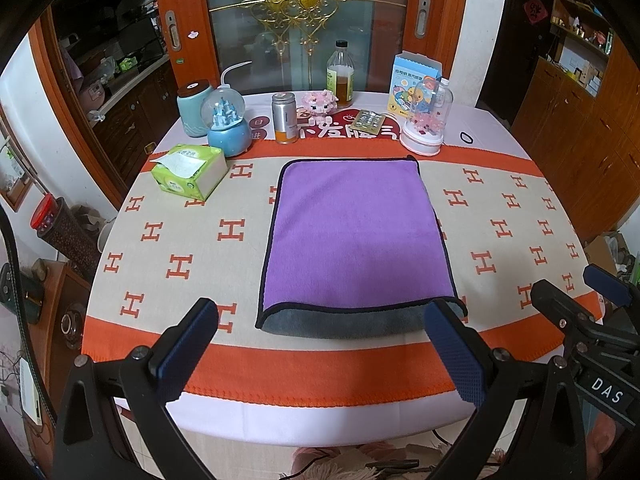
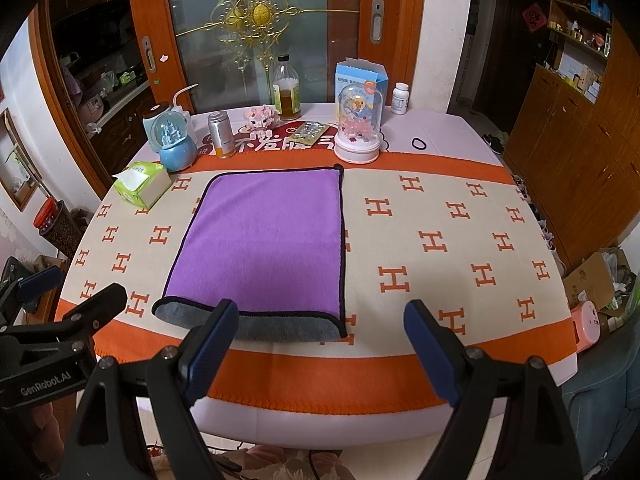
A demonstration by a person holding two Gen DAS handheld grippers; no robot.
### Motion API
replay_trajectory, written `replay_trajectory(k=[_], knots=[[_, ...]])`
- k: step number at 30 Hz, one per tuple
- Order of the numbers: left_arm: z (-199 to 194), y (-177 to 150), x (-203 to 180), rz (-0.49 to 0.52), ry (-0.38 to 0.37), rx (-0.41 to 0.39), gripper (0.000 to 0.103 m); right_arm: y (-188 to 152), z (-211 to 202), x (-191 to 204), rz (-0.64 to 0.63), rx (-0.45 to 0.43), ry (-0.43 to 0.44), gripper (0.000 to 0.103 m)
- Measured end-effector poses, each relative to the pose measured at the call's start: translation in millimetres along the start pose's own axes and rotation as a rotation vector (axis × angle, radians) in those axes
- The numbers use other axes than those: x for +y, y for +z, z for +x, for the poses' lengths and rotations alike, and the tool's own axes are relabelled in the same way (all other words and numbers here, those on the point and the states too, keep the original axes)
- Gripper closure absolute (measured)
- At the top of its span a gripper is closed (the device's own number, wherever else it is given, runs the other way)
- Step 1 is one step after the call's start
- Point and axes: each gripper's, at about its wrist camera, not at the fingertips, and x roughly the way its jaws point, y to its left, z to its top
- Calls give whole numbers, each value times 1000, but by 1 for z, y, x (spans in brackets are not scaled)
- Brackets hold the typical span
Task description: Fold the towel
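So the purple towel (image 1: 354, 232) is lying flat on the H-pattern tablecloth (image 1: 168, 248), folded over with its grey underside peeking out along the near edge. The left gripper (image 1: 320, 344) hangs released, jaws spread wide, towel straight ahead between them. The right gripper (image 2: 320, 346) is spread too, holding nothing, towel ahead by its left finger.

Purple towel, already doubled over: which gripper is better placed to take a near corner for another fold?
Probably the left gripper: its open fingers frame the towel's near edge, while the right gripper points past its right corner.
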Motion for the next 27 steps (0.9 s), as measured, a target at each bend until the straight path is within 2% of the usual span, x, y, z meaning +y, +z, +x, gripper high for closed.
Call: replay_trajectory(k=[27], knots=[[7,3,11,-1,0,1,1,8,8,7,0,10,2,18]])
